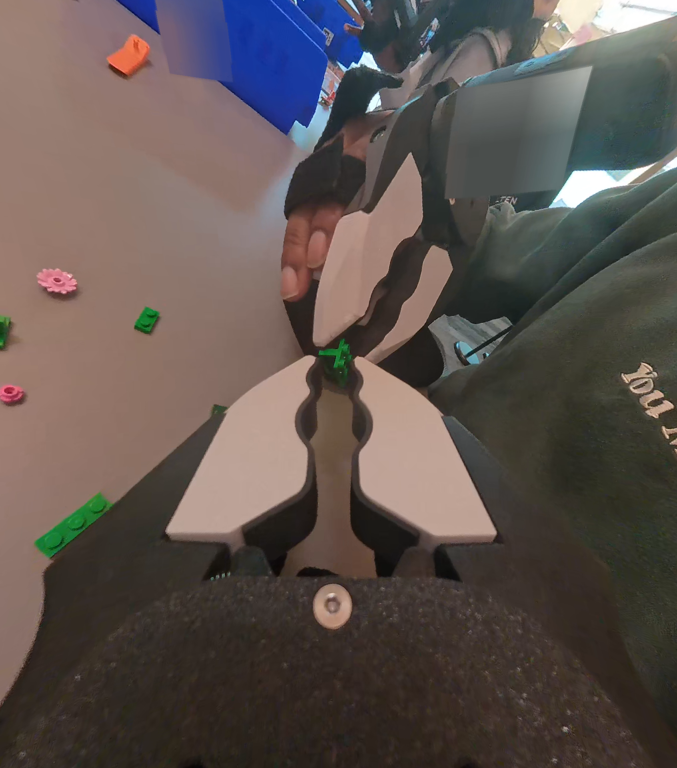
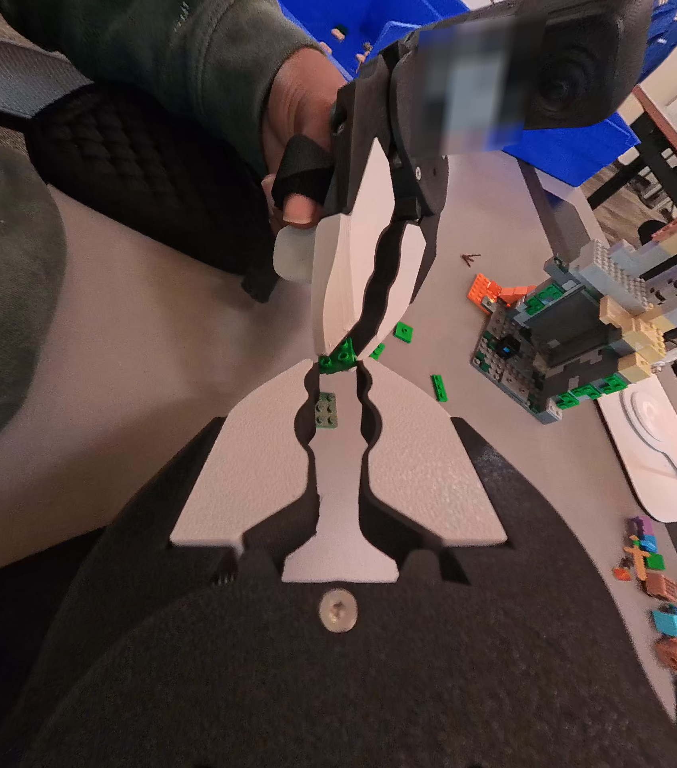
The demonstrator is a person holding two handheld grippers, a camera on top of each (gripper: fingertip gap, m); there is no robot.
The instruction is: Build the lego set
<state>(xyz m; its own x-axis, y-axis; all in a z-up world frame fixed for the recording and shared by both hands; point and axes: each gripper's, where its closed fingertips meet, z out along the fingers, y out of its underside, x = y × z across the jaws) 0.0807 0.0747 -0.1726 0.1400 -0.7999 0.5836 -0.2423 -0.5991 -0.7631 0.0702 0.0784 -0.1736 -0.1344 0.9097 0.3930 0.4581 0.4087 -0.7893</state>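
Note:
My left gripper [image 1: 334, 368] is shut on a small green lego piece [image 1: 336, 365] held above the table's near edge. My right gripper [image 1: 347, 343] comes in from above in this view, and its tips pinch the same green cluster, tip to tip with the left. In the right wrist view my right gripper [image 2: 336, 368] is shut on a green piece [image 2: 327, 364]. It touches a studded green plate [image 2: 344, 354] pinched by my left gripper [image 2: 351, 338]. I cannot tell whether the two pieces are joined. The partly built grey lego structure [image 2: 569, 332] stands to the right.
Loose green plates [image 1: 73, 523] [image 1: 146, 320] [image 2: 439, 387], pink flower pieces [image 1: 56, 281], an orange piece [image 1: 129, 55] and an olive plate [image 2: 326, 410] lie on the grey table [image 1: 100, 187]. A white tray [image 2: 660, 449], mixed coloured bricks [image 2: 673, 602] and blue bins [image 1: 270, 54] are nearby. The tips of both grippers are at nearly the same place. Both grippers' tips are roughly 30 cm from the partly built grey lego structure [image 2: 569, 332].

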